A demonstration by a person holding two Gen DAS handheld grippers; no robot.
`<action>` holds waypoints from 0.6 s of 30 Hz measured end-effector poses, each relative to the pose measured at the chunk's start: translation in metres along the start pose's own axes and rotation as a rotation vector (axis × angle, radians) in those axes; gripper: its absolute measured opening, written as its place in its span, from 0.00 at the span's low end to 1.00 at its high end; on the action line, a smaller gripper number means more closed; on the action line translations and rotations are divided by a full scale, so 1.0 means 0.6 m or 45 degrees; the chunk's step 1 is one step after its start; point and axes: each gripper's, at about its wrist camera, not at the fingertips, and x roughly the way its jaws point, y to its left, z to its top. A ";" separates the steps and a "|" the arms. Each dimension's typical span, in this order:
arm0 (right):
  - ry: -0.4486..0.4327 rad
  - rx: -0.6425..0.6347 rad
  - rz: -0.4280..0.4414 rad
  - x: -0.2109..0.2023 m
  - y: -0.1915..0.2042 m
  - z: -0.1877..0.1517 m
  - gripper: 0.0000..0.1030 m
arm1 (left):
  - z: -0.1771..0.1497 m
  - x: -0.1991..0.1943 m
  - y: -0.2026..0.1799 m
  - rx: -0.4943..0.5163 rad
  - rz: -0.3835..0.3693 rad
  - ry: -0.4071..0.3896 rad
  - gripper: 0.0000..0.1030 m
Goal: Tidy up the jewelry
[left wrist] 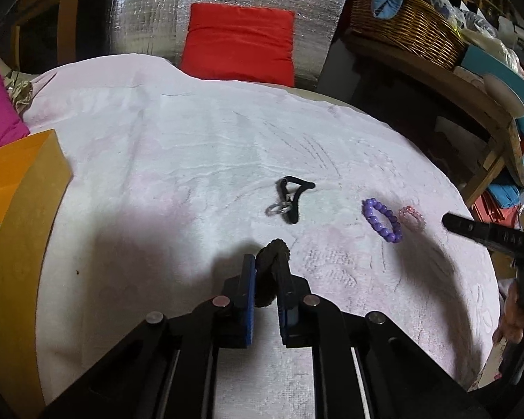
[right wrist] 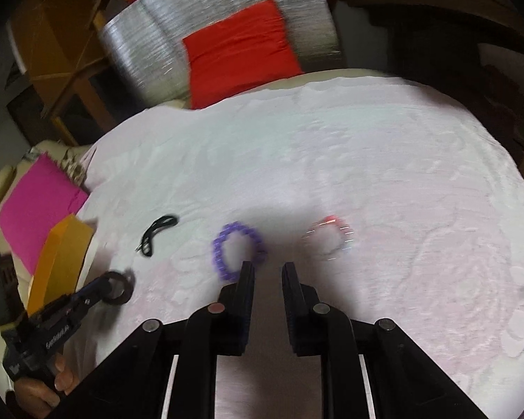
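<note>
Dark braided ring (left wrist: pixel 272 272) sits clamped in the left gripper (left wrist: pixel 267 262) at lower centre (bound for sorting); right gripper (right wrist: pixel 267 269), fingers narrowly apart and empty, hovers by the purple bracelet (right wrist: pixel 235 249).

pale pink towel (left wrist: pixel 199 146), black cord with ring (left wrist: pixel 290 199), purple bracelet (left wrist: pixel 382 220), pink bracelet (left wrist: pixel 412 217)

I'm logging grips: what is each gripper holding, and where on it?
Left gripper pinches a dark braided ring by its near side. Right gripper holds nothing.
</note>
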 end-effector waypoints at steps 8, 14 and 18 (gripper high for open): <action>0.033 0.149 -0.133 0.025 -0.075 0.027 0.19 | -0.004 0.003 -0.020 0.047 -0.036 0.011 0.11; 0.096 0.090 -0.148 0.064 -0.050 0.027 0.27 | -0.009 0.008 -0.020 0.051 -0.047 0.036 0.11; 0.078 -0.006 -0.227 0.086 -0.027 0.024 0.38 | -0.014 0.015 -0.020 0.048 -0.055 0.070 0.11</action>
